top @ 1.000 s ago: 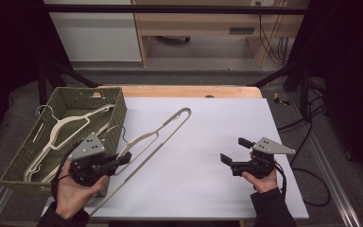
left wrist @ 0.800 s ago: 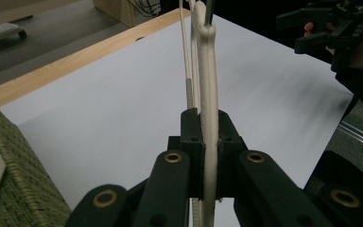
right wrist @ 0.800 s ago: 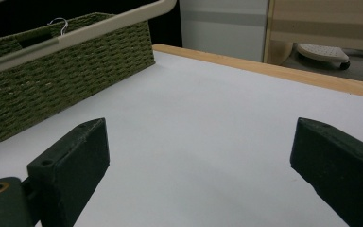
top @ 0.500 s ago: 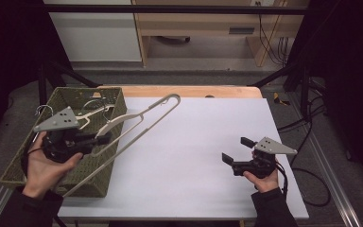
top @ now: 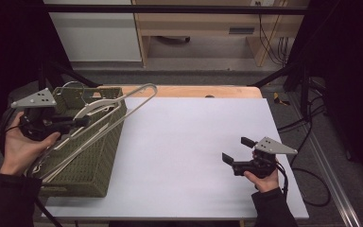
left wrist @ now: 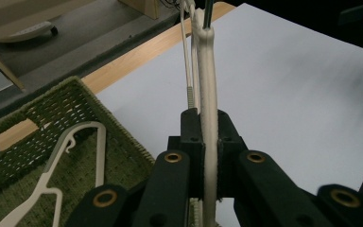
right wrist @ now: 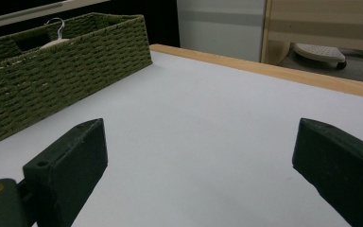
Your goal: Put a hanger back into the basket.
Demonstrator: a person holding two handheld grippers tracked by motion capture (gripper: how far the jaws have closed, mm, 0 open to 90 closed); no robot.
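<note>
A cream plastic hanger (top: 118,109) hangs tilted over the green wicker basket (top: 99,161) at the table's left, its far end reaching past the basket rim over the white table. My left gripper (top: 82,121) is shut on one arm of this hanger (left wrist: 207,85), the bar pinched between its pads (left wrist: 191,137). Other pale hangers (left wrist: 71,146) lie inside the basket (left wrist: 38,118). At the table's right front, my right gripper (top: 235,150) rests low, jaws wide apart with nothing between them (right wrist: 203,156).
The white table top (top: 194,142) has a wooden strip along its far edge (top: 194,91). In the right gripper view, the basket (right wrist: 66,71) stands far left with a hanger hook (right wrist: 56,22) poking out. Cables trail off the table's right side.
My left gripper has carried the hanger left and upward, from the table's front over to above the basket. The right gripper has stayed in place.
</note>
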